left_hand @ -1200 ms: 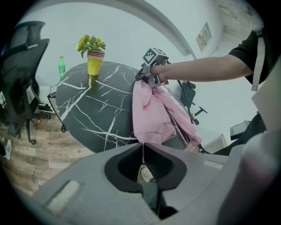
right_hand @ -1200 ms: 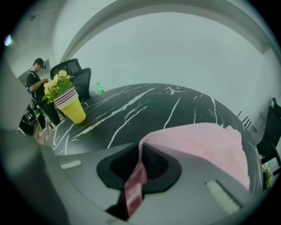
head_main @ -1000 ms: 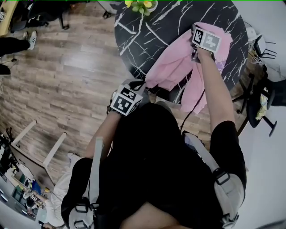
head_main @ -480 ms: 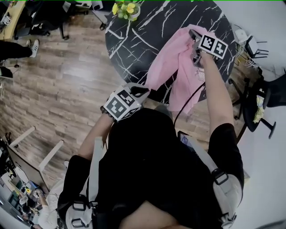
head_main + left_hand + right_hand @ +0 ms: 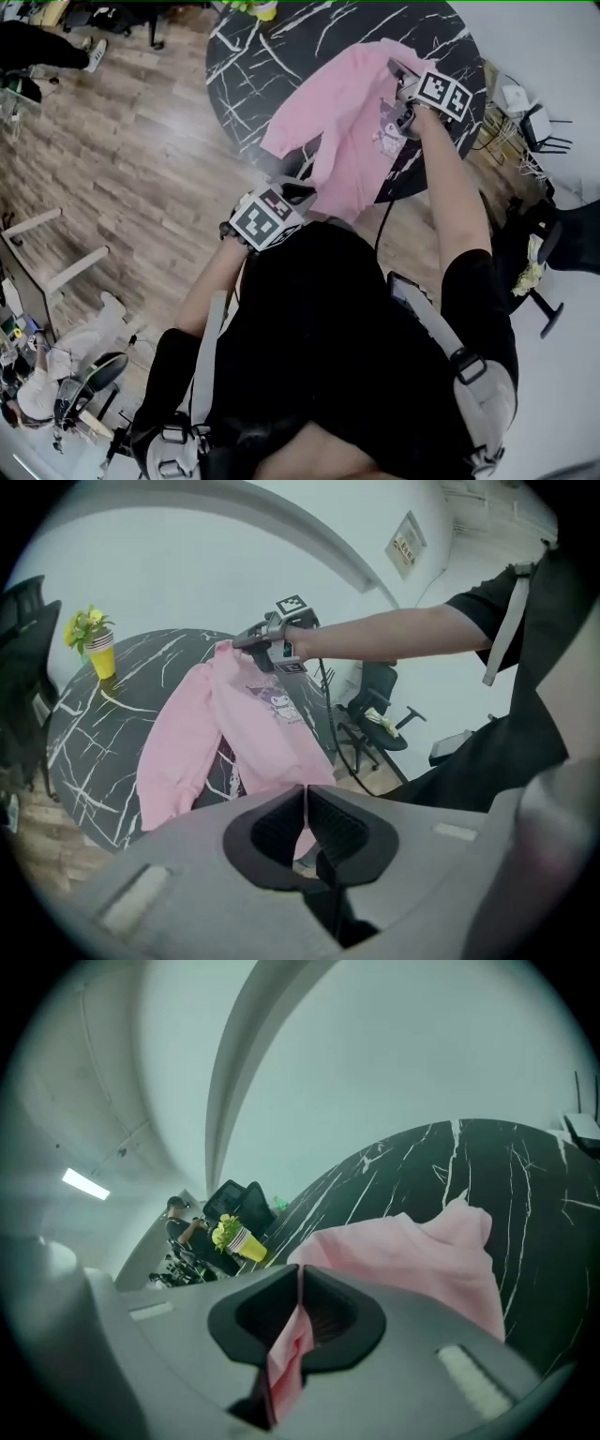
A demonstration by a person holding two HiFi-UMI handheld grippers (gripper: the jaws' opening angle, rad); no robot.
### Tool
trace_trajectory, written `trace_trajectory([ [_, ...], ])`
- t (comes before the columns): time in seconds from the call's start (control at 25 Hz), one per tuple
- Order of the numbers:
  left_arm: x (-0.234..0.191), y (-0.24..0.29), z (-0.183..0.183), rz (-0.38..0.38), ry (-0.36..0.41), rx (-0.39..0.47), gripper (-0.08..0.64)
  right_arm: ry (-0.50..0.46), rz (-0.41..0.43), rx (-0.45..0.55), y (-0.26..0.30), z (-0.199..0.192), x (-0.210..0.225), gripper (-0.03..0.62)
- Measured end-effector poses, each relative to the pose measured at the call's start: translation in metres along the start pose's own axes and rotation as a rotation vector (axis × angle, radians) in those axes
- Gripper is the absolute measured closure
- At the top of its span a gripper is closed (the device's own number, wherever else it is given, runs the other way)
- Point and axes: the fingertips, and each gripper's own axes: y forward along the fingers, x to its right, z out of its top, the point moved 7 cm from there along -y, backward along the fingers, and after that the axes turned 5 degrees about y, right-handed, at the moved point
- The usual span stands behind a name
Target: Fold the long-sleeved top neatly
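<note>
Left gripper (image 5: 305,803) is clamping an edge of the top (image 5: 248,724); right gripper (image 5: 300,1283) is pinching a pink fold of it. Only the left gripper view is giving me the cartoon print. Only the head view is showing the top draping over the table's (image 5: 281,47) near edge. Flowerpot (image 5: 100,656) is standing at the far rim, well apart. Wood floor (image 5: 141,169) is lying open alongside.
</note>
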Motion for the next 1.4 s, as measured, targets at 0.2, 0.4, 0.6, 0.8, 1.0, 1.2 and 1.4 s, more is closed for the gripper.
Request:
trace_trajectory([
  [0.2,0.040,0.015,-0.001,0.086,-0.066,0.002,0.540,-0.034,0.039,-0.047,-0.008,-0.005,0.012,0.571],
  [0.4,0.056,0.028,-0.007,0.164,-0.073,-0.026,0.540,-0.014,0.070,-0.067,-0.012,-0.007,0.026,0.571],
  [0.6,0.069,0.043,0.000,0.201,-0.026,-0.073,0.540,0.105,0.134,-0.045,-0.015,-0.011,0.033,0.571],
  [0.8,0.081,0.055,0.001,0.172,-0.038,-0.062,0.534,0.146,0.161,-0.029,-0.018,-0.011,0.035,0.571],
  [1.0,0.088,0.061,-0.007,0.158,-0.044,-0.078,0.531,0.062,0.110,-0.046,-0.025,-0.009,0.049,0.564],
  [1.2,0.092,0.063,-0.016,0.126,-0.077,-0.066,0.486,-0.046,0.022,-0.039,-0.039,-0.012,0.055,0.426],
  [1.4,0.080,0.057,-0.012,0.169,-0.091,0.006,0.474,-0.194,0.050,-0.046,-0.051,-0.018,0.035,0.437],
])
